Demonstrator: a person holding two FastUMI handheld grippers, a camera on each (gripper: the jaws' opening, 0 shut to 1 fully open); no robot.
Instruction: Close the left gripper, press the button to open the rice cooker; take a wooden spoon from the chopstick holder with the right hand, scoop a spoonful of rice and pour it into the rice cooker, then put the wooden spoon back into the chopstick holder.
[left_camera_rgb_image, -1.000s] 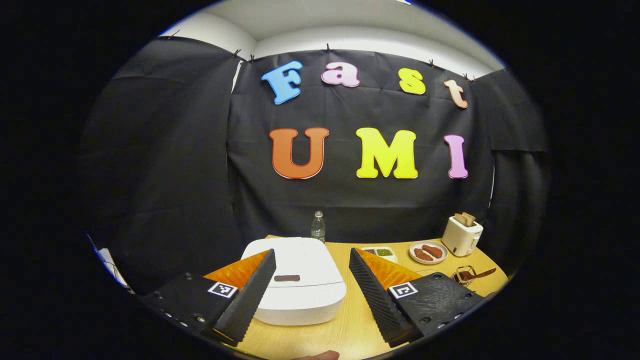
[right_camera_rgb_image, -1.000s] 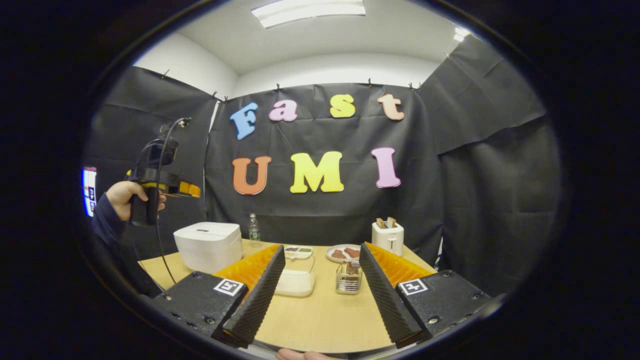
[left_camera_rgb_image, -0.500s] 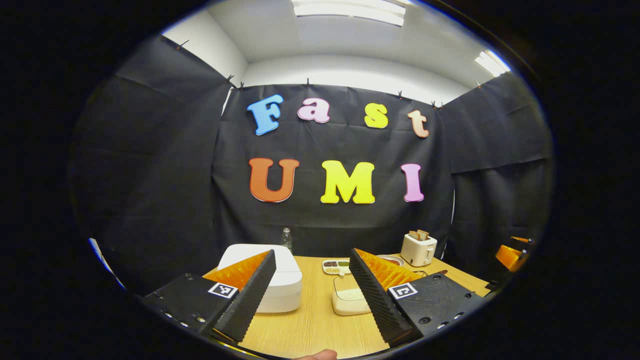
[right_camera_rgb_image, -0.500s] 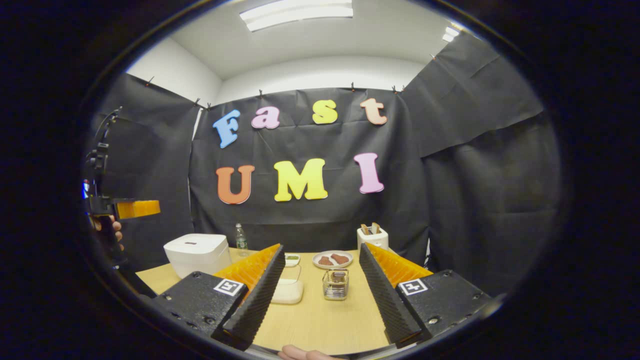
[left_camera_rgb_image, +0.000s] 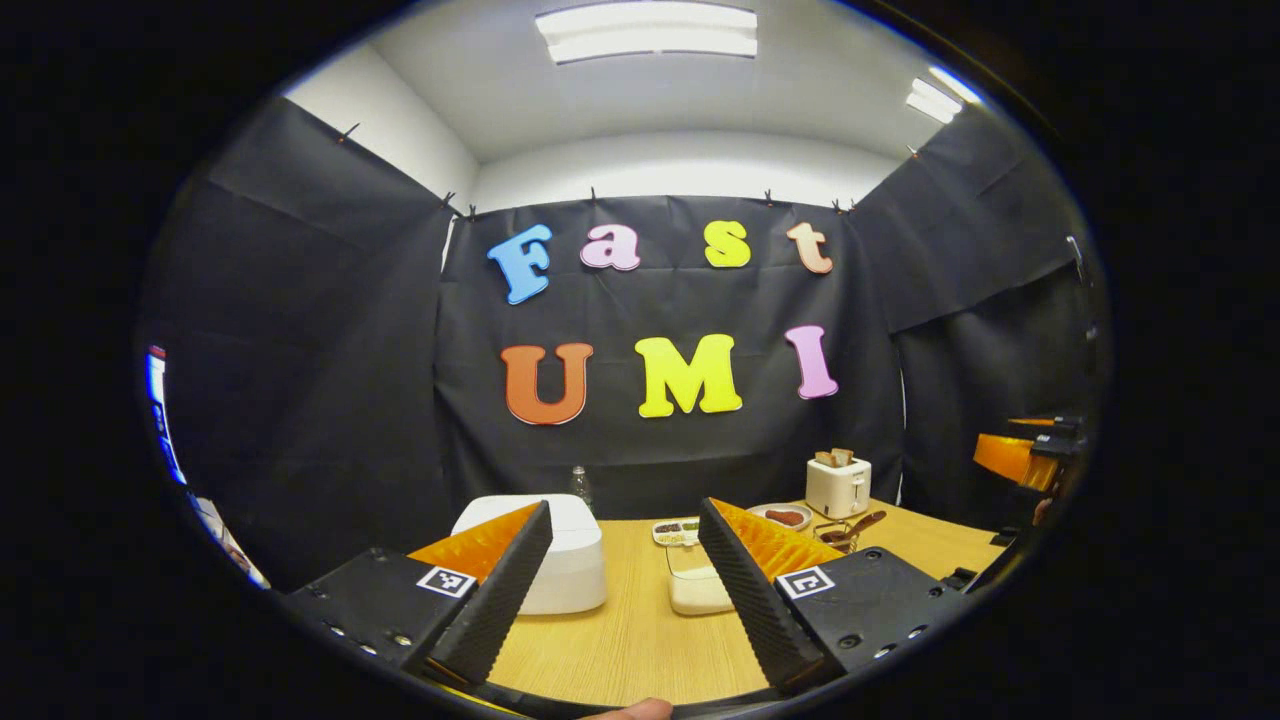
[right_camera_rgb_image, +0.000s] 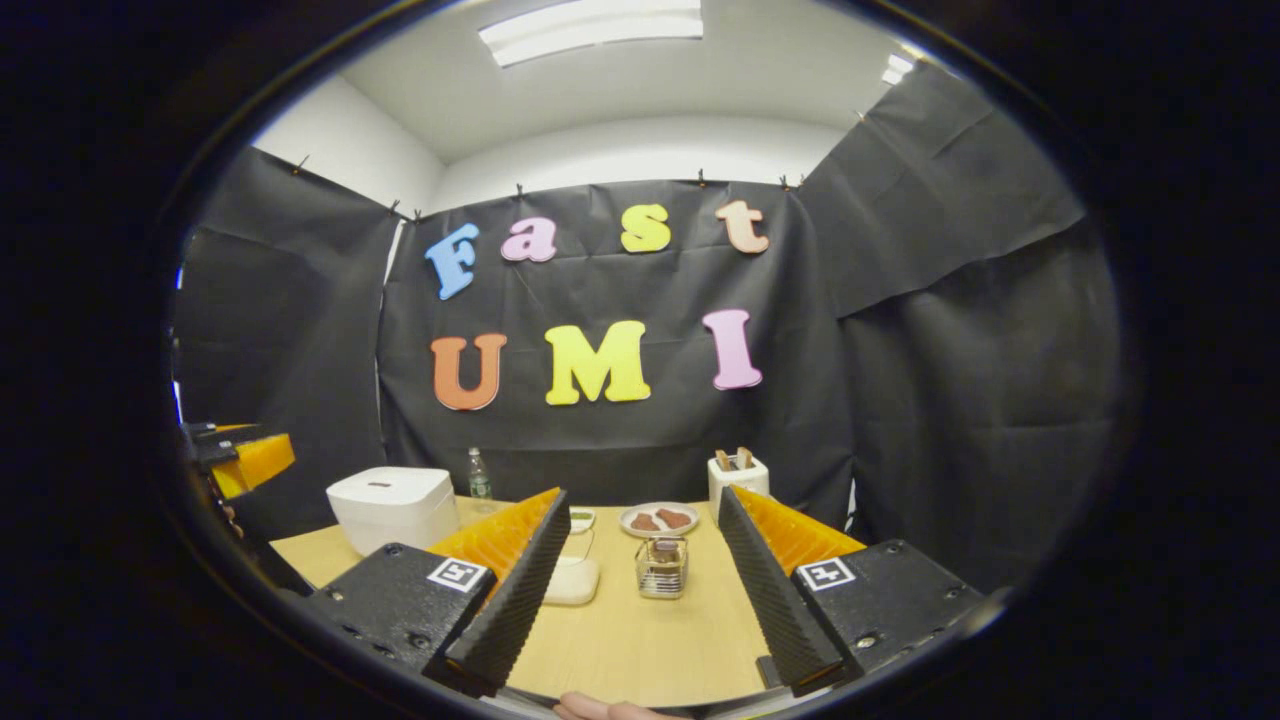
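Left gripper (left_camera_rgb_image: 625, 590) spread above table (left_camera_rgb_image: 620, 650)

No readable text, label or number stands on anything here.

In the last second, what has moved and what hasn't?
The left gripper has drawn back and tilted up from just above the rice cooker, jaws open throughout. The right gripper eased back slightly, also open. The cooker stays shut; the wooden spoon stays in the chopstick holder.
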